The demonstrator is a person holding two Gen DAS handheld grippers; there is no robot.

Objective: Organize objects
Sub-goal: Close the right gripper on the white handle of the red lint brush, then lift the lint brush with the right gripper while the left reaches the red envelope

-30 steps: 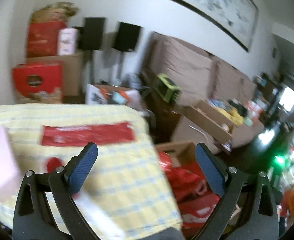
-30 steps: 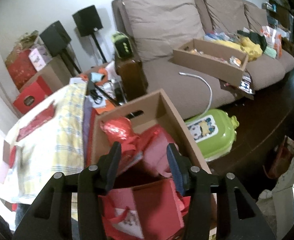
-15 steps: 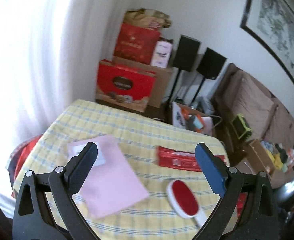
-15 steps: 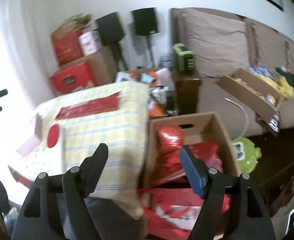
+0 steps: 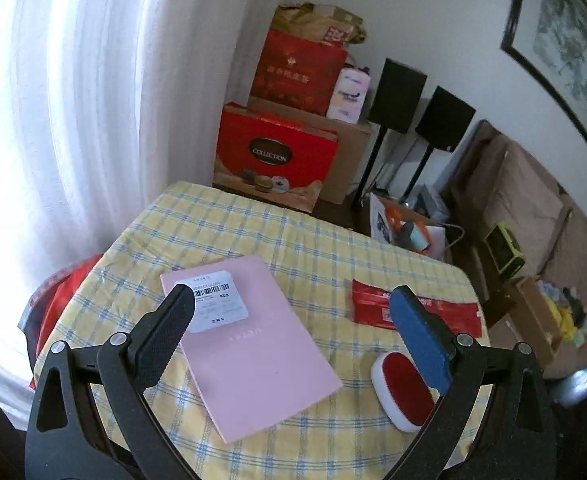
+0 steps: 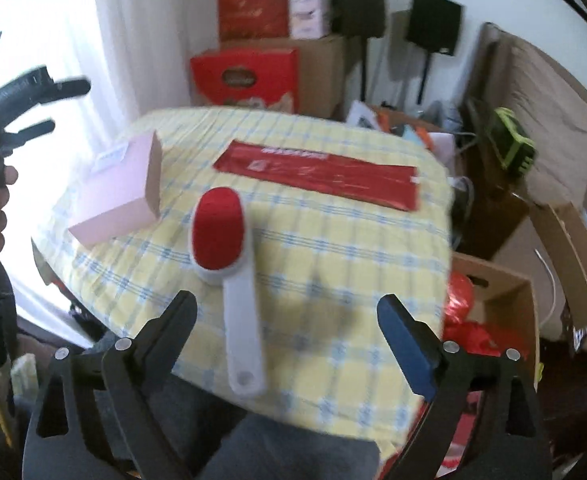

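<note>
Three objects on the checked table.
Pink box [image 5: 253, 344], labelled, lies flat between the left jaws; red-padded white brush [image 6: 225, 256] lies handle-first between the right jaws; flat red packet [image 6: 317, 172] lies beyond the brush.

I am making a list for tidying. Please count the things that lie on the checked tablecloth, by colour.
Pink: 1, the box.
Red: 1, the flat packet.
Red and white: 1, the brush.
Total: 3 things on the tablecloth.
</note>
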